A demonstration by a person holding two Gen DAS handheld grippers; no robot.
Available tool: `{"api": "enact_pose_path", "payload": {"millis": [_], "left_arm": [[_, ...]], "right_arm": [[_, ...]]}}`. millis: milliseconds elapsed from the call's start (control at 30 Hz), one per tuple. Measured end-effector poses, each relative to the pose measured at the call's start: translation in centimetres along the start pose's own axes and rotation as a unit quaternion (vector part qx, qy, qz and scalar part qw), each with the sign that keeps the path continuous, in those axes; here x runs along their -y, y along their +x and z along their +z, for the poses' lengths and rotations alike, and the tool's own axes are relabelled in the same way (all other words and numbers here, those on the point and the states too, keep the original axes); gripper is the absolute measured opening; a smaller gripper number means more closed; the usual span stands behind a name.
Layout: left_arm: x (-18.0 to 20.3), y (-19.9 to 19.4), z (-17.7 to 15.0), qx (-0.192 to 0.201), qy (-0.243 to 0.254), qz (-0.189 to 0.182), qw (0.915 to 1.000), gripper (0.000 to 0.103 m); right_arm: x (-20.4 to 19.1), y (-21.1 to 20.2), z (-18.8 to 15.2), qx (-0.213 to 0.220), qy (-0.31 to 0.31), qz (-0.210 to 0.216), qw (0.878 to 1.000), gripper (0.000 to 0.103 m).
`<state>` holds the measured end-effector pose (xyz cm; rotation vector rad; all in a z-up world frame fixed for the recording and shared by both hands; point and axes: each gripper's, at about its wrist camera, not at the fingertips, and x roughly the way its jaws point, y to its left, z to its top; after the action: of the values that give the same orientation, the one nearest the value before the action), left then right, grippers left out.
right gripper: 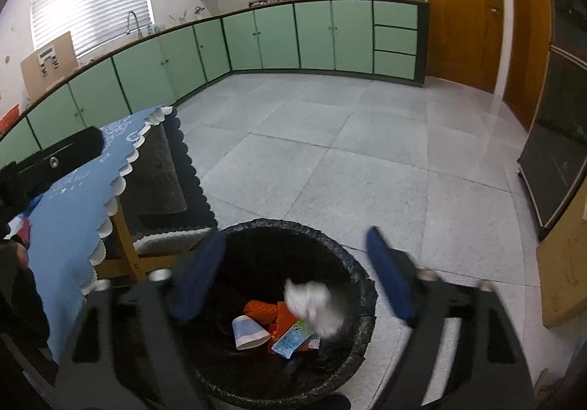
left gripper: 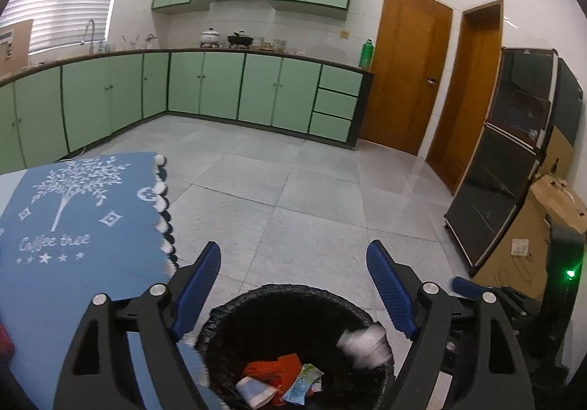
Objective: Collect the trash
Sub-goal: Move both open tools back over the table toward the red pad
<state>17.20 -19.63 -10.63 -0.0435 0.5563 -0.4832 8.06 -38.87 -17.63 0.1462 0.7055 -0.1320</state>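
Left wrist view: the left gripper point(left gripper: 293, 285) is spread wide and holds nothing. Below and between its blue pads sits a black-lined trash bin point(left gripper: 279, 294). Inside lie a paper cup point(left gripper: 254, 391), an orange crumpled wrapper point(left gripper: 273, 367) and a white crumpled tissue point(left gripper: 365, 340), blurred. To its left, a blue tablecloth point(left gripper: 73, 226) reads "Coffee tree".

Right wrist view: the right gripper point(right gripper: 295, 276) is also wide, empty, directly above the same bin point(right gripper: 363, 300); the tissue point(right gripper: 315, 303) is between its fingers, untouched.
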Motion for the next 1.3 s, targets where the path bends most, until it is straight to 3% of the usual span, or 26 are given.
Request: {"api": "enact_pose_path", "payload": {"millis": [100,300,667,1000,1300], "left_arm": [[-0.7,-0.8,0.2,0.002,0.001,0.01,0.9999,0.083],[-2.8,-3.9,0.2,0.013,0.005,0.03,0.9995,0.086],[-10.7,-12.3,-0.4,0.045,-0.021,0.115,0.9921,0.087],[-20.3,-18.3,-2.8,0.057,-0.057,0.232,0.9694,0.087],[-26.7,-21.2,-5.4,0.045,-0.092,0.297,0.9493,0.087]], "right_arm": [[-0.2,-0.8,0.4,0.006,0.013,0.002,1.0,0.093],[-1.8,-3.5,1.6,0.032,0.031,0.02,0.999,0.094],[-9.6,-6.6,2.9,0.079,-0.017,0.081,0.993,0.094],[-19.9,-6.2,2.9,0.074,-0.078,0.166,0.98,0.094],[-29.1,-5.3,1.7,0.054,-0.14,0.226,0.963,0.094]]}}
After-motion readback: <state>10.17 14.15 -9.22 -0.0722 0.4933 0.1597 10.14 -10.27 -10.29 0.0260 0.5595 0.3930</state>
